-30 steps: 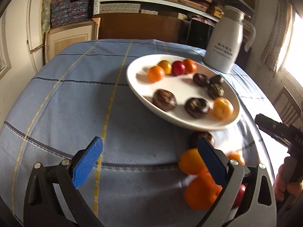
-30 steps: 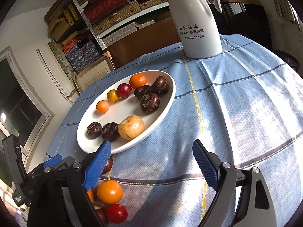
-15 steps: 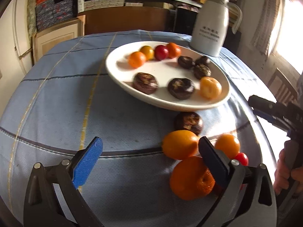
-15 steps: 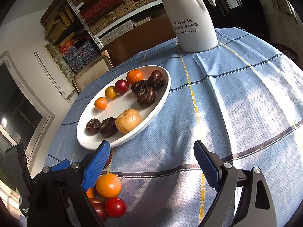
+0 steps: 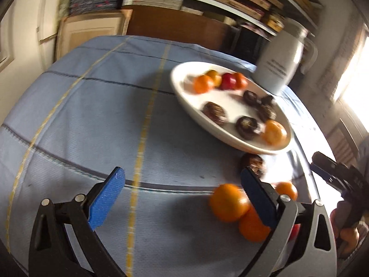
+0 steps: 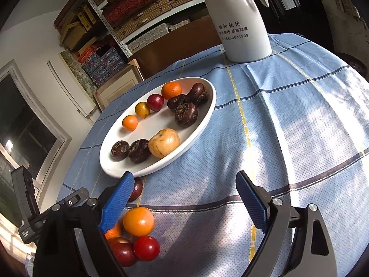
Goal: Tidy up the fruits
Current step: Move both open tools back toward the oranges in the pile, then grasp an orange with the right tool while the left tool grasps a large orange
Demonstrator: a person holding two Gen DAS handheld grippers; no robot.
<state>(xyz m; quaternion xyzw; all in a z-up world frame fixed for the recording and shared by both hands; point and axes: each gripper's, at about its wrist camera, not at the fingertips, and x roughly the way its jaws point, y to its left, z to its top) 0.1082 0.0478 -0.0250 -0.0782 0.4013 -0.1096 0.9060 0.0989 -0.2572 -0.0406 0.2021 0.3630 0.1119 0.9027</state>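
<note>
A white oval plate [image 6: 159, 124] on the blue checked cloth holds small orange, yellow and red fruits, several dark brown ones and a pale yellow one. Loose fruit lies on the cloth in front of it: an orange fruit [image 6: 138, 221], a red one [image 6: 147, 248], a dark red one [image 6: 122, 252] and a dark brown one [image 6: 136, 190]. My right gripper [image 6: 184, 202] is open and empty, its left pad over that cluster. My left gripper [image 5: 182, 198] is also open and empty; the same oranges [image 5: 228, 202] sit beside its right pad. The plate [image 5: 230, 106] lies beyond, blurred.
A tall white jug [image 6: 239, 23] stands at the far side of the table behind the plate, also seen as the jug [image 5: 281, 69]. Shelves of boxes and a wooden cabinet line the wall. The table edge curves close to the loose fruit.
The left wrist view has swung sideways and is blurred; the loose oranges have shifted from between its pads to beside its right pad. The right gripper has held still, jaws unchanged.
</note>
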